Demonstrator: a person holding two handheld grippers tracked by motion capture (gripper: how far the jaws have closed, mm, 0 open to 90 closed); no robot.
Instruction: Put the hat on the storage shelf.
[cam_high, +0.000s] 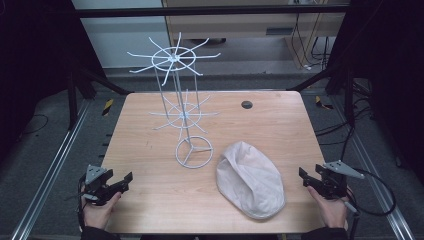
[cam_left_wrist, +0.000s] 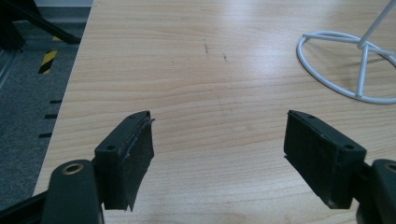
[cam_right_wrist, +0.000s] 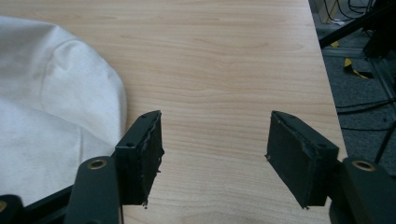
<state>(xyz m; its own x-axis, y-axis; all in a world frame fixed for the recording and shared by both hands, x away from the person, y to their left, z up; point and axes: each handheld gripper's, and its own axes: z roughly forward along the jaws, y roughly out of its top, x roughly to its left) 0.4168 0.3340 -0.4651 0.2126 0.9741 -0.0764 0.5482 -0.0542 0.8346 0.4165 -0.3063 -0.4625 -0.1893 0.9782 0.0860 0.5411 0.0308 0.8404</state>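
In the high view, a cream flat cap (cam_high: 251, 179) lies on the wooden table (cam_high: 150, 200) in the lower right of centre, its long axis running from upper left to lower right. The white wire rack (cam_high: 181, 107) stands upright above and to the left of it, its ring base just beside the cap's upper left edge. The right gripper (cam_high: 310, 177) sits at the lower right, at the table's right edge, near the cap's right side and pointing left toward it. The left gripper (cam_high: 120, 181) sits at the lower left, well apart from the cap, with bare wood between. The right hand is plainly the nearer one, so the first reach likely falls to it.

In the left gripper view, the left gripper (cam_left_wrist: 219, 154) has its jaws spread wide with nothing but table between them. The ring base of the wire rack (cam_left_wrist: 345, 65) shows in the upper right of the frame, so the rack lies ahead and to the right.

In the right gripper view, the right gripper (cam_right_wrist: 215, 156) also stands open and empty over bare wood. The flat cap (cam_right_wrist: 51, 116) fills the left side of the frame, its edge just beside the left jaw but not between the two. A grip on the brim would seem to need a turn toward the frame's left.
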